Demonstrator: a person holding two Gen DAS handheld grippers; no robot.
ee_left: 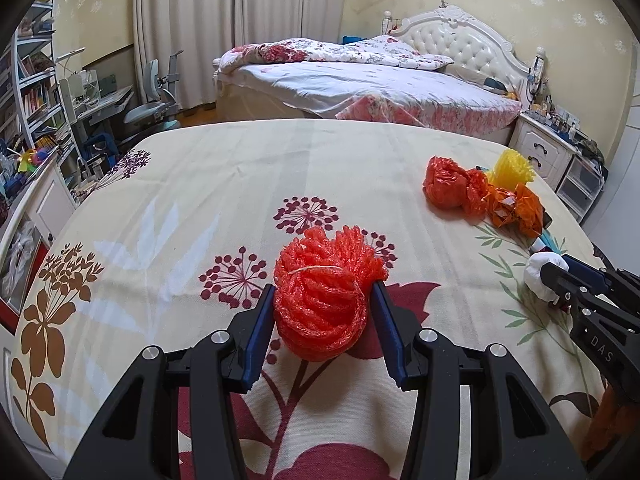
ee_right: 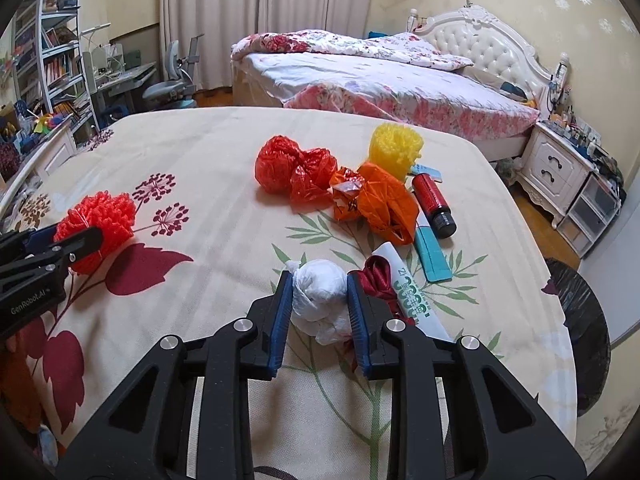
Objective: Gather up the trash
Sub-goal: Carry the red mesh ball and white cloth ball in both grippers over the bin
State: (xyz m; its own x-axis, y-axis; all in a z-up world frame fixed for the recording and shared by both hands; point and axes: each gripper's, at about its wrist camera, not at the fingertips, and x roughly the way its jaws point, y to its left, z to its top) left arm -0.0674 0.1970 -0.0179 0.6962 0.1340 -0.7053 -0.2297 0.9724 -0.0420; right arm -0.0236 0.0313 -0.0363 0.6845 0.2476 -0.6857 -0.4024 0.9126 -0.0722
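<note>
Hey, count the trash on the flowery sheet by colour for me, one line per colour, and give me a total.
Red: 4, net ball, bag, bottle, ribbon
Orange: 1, bag
Yellow: 1, net
White: 2, wad, tube
Teal: 1, packet
Total: 9

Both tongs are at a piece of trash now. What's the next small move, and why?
Probably lift both straight up. The left tongs flank the red foam net and the right tongs flank the white plastic wad, pads against both sides; each piece still lies on the floral sheet.
</note>
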